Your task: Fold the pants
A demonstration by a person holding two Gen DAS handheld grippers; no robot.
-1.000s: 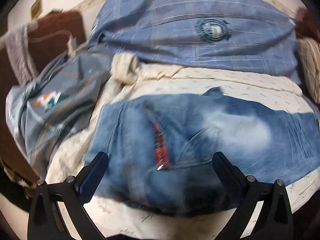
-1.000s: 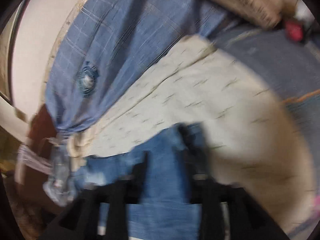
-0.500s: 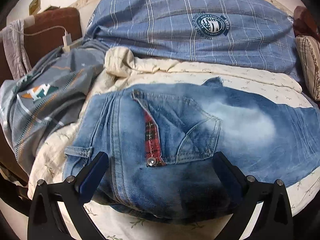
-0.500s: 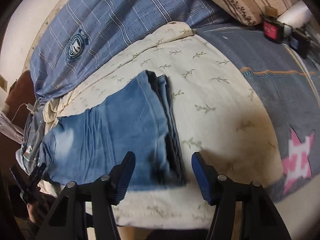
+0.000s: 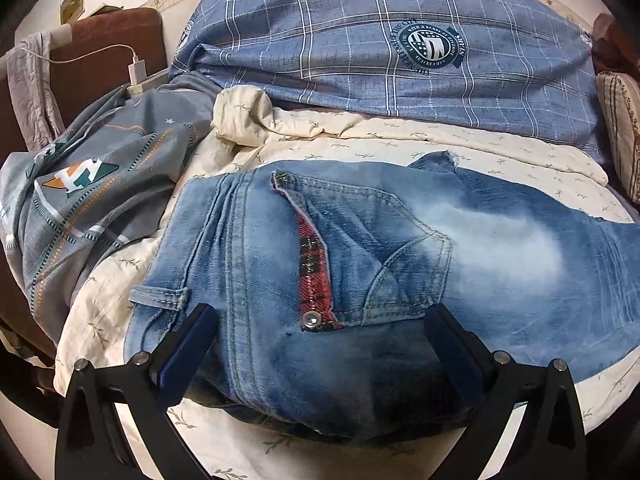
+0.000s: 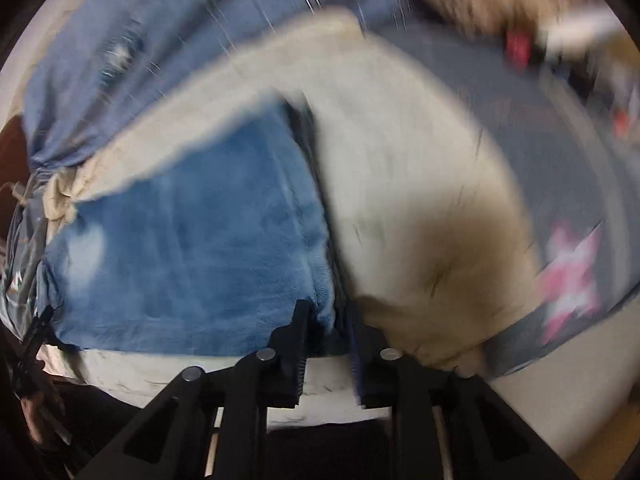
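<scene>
Faded blue jeans [image 5: 400, 248] lie folded lengthwise on a cream sheet [image 5: 480, 148], waistband to the left and a back pocket with red tartan trim facing up. My left gripper [image 5: 320, 328] is open, its fingers [image 5: 188, 340] wide apart over the near waist edge, holding nothing. In the blurred right wrist view the jeans [image 6: 200, 248] fill the left half. My right gripper [image 6: 326, 320] is shut on the near corner of the folded leg end.
A blue plaid pillow [image 5: 360, 40] lies behind the jeans. A grey patterned quilt [image 5: 92, 200] is bunched at the left, with a charger [image 5: 136, 70] and brown headboard beyond. A grey blanket with a pink star [image 6: 568, 280] lies right of the sheet.
My right gripper was open half a second ago and has closed on the leg-end corner of the jeans. My left gripper stays open over the waist and has barely moved.
</scene>
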